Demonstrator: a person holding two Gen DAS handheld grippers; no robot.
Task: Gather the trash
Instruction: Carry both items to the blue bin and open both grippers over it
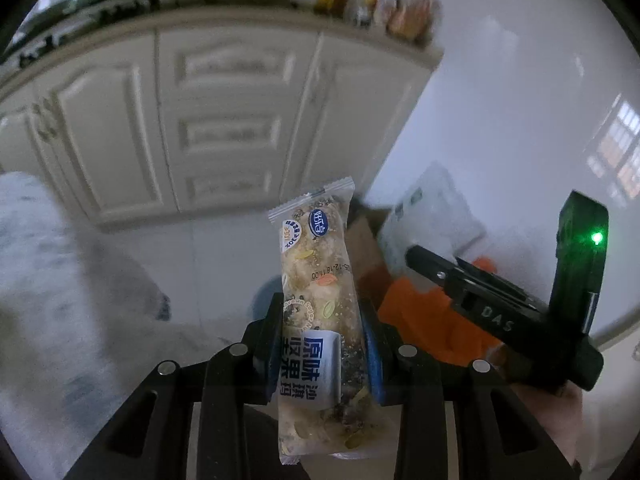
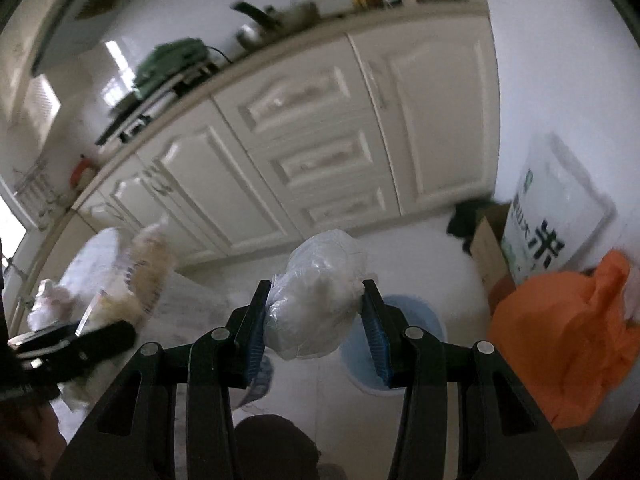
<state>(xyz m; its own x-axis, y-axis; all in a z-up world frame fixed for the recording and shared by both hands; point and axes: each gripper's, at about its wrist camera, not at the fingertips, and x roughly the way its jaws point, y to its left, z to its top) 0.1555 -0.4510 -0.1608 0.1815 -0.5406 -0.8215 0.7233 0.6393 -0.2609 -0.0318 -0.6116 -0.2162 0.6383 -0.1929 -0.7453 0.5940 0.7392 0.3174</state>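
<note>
Gripping snack bar wrapper (image 1: 316, 304) stamped "18 11:00".

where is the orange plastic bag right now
In the right wrist view the crumpled orange plastic bag lies on the floor at the right edge, just below the white rice sack and brown cardboard box.

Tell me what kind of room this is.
Most likely a home kitchen: cream panelled cabinets under a countertop holding bottles and jars, with a sack of rice on the pale tiled floor.
</note>
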